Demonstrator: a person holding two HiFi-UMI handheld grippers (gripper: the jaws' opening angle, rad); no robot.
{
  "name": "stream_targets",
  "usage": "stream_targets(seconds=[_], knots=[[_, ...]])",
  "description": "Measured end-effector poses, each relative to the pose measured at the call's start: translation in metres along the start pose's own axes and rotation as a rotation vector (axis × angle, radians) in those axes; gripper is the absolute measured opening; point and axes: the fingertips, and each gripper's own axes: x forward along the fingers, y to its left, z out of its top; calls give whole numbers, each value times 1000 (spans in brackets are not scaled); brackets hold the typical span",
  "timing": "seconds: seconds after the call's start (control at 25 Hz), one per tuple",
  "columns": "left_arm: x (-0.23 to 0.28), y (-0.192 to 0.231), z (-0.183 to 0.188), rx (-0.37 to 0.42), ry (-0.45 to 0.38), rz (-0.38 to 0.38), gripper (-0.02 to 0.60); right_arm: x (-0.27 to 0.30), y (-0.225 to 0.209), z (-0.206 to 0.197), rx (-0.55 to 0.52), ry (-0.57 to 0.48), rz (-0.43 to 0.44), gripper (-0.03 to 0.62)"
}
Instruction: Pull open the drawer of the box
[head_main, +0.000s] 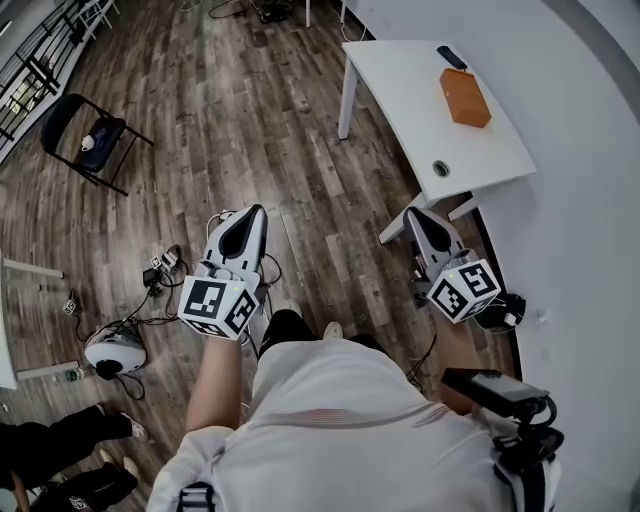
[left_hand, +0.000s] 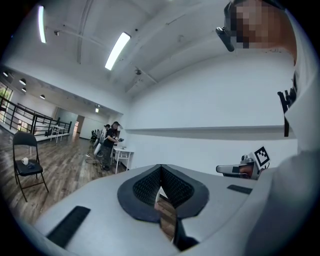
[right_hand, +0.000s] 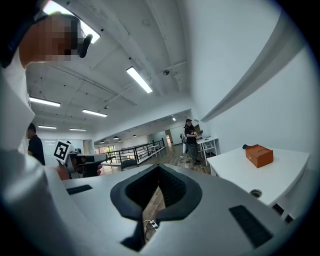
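An orange box (head_main: 465, 98) lies on the white table (head_main: 400, 90) at the upper right of the head view; in the right gripper view the box (right_hand: 259, 155) sits far off to the right on that table (right_hand: 250, 175). Its drawer cannot be made out from here. My left gripper (head_main: 243, 215) and right gripper (head_main: 415, 215) are held close in front of the person's body, over the wooden floor and well short of the table. Both are shut with nothing held: the left gripper (left_hand: 161, 168) has its pads together, and so does the right gripper (right_hand: 159, 171).
A small black object (head_main: 451, 57) lies by the box, and a round cable hole (head_main: 441, 168) sits near the table's front edge. A black folding chair (head_main: 90, 140) stands at the far left. Cables and a white round device (head_main: 115, 352) lie on the floor. A bystander's legs (head_main: 60, 440) show at the bottom left.
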Motion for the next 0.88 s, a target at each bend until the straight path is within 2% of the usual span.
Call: stream_targets(seconds=[0.4,0.64,0.88], knots=[[108,70,2,-18,8,-51,9,92,-62,9,-8,11,-62,2],[178,148,28,9,15,-81,9,185,-89,29,-5,-5,-101,2],[232,233,53,24,21,-105,9,271,-98,48,-11,-30,-139,2]])
